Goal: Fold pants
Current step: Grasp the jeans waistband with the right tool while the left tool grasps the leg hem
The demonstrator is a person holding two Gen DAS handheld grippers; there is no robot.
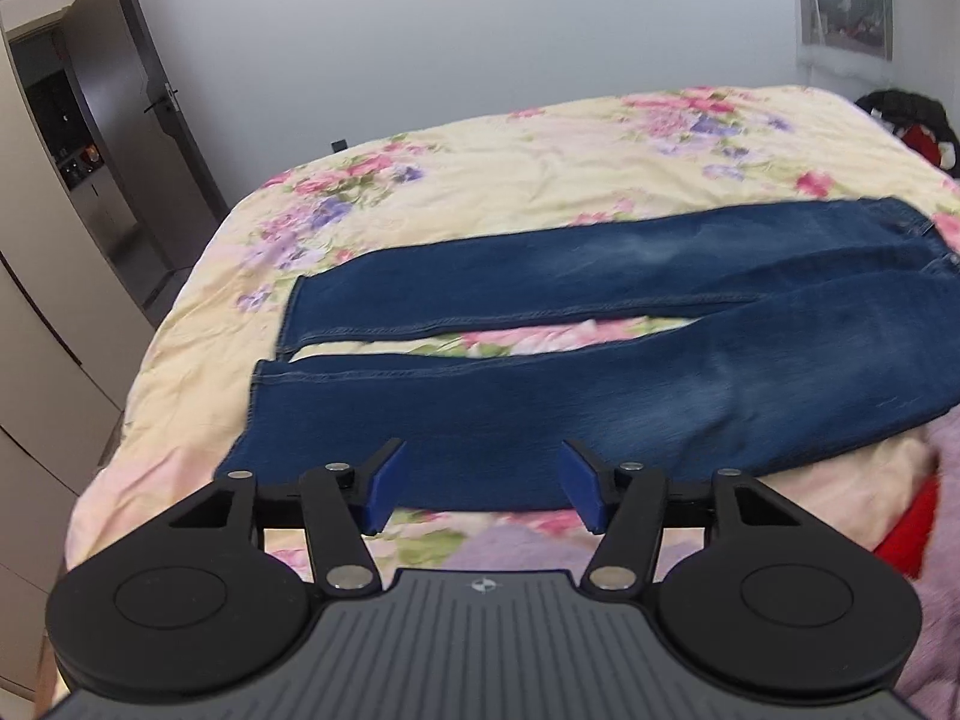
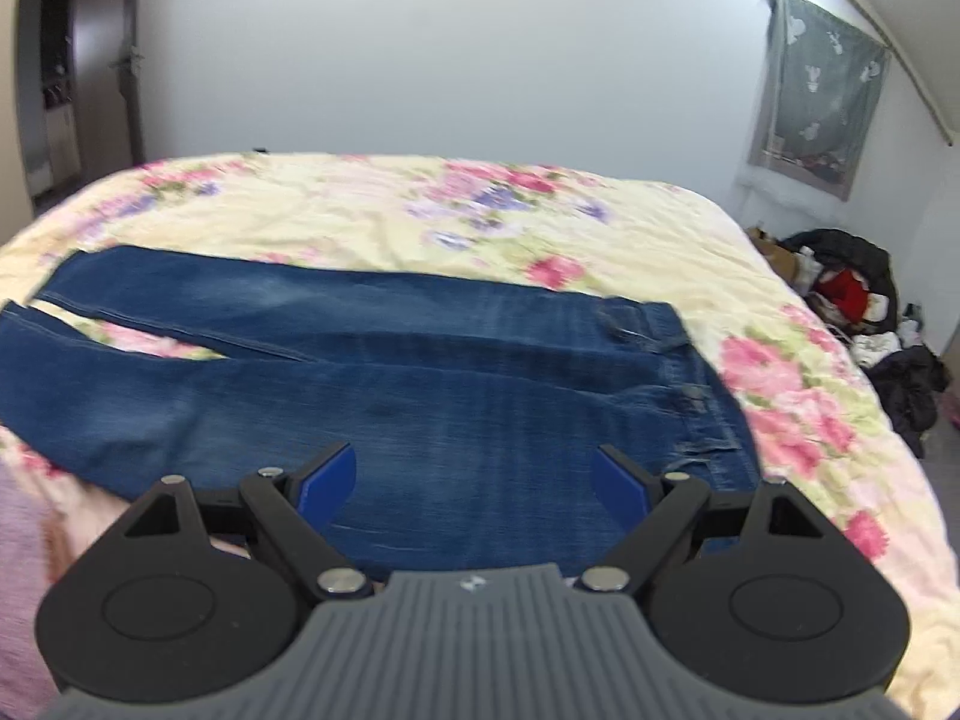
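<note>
A pair of dark blue jeans point(image 1: 600, 360) lies flat across the floral bed, legs slightly apart, hems to the left and waist to the right. My left gripper point(image 1: 483, 480) is open and empty, above the near edge of the near leg. In the right wrist view the jeans point(image 2: 420, 372) show with the waistband point(image 2: 696, 384) at the right. My right gripper point(image 2: 474, 480) is open and empty, above the near hip part of the jeans.
The bed point(image 1: 540, 168) has a yellow floral cover point(image 2: 420, 216). A lilac and red cloth point(image 1: 924, 516) lies at the near edge. A heap of clothes point(image 2: 864, 300) sits on the floor beyond the bed's right side. A door point(image 1: 138, 138) stands open at left.
</note>
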